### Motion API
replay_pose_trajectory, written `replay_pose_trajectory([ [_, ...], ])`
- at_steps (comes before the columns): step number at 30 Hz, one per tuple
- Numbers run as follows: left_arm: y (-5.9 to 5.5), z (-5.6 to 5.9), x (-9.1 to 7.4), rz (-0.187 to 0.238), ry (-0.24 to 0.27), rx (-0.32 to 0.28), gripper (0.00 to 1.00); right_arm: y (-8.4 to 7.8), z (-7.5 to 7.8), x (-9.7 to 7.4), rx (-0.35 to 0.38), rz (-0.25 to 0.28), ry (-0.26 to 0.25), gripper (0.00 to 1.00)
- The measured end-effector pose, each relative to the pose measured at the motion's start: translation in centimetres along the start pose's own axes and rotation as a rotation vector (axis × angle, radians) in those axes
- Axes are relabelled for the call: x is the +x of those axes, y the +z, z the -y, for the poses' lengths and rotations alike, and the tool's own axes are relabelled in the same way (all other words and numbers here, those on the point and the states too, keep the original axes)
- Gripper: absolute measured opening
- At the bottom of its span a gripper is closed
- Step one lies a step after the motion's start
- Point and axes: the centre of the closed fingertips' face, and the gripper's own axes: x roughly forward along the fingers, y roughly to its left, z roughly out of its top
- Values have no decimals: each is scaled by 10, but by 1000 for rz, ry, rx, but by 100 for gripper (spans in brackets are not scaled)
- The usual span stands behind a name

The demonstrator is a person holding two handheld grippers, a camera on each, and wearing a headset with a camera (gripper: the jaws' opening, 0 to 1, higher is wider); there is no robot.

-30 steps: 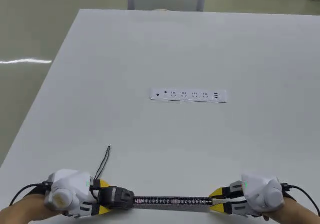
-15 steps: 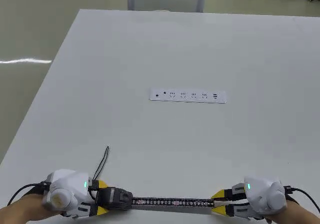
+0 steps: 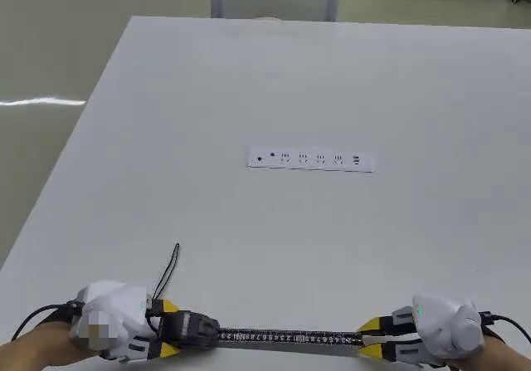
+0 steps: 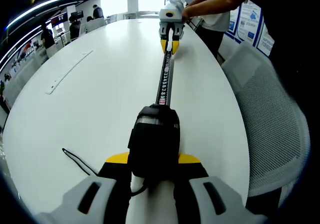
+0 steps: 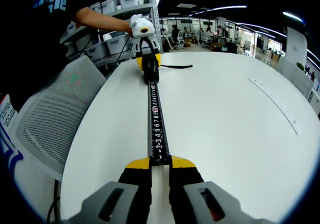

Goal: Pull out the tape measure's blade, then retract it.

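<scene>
While the left gripper [image 3: 170, 328] is clamped on the tape case [image 3: 196, 328] at the near edge of the table [image 3: 332, 80], the right gripper [image 3: 371, 338] is closed on the tip of the blade [image 3: 286, 336]. The blade spans the gap between both grippers, low over the table. A cord [image 3: 168, 273] trails from the case; a power strip [image 3: 311, 159] lies well apart, mid-table

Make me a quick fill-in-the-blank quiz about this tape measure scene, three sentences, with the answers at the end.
The left gripper is shut on the black ____ of the tape measure.
The right gripper is shut on the end of the numbered ____.
The power strip lies on the ____ table, beyond both grippers.
Missing words: case; blade; white.
</scene>
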Motion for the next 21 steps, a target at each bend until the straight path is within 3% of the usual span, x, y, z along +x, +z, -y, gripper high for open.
replay_pose_trajectory([
  [21, 2, 0, 4, -10, -9, 10, 28, -12, 2, 9, -14, -40, -4, 12],
])
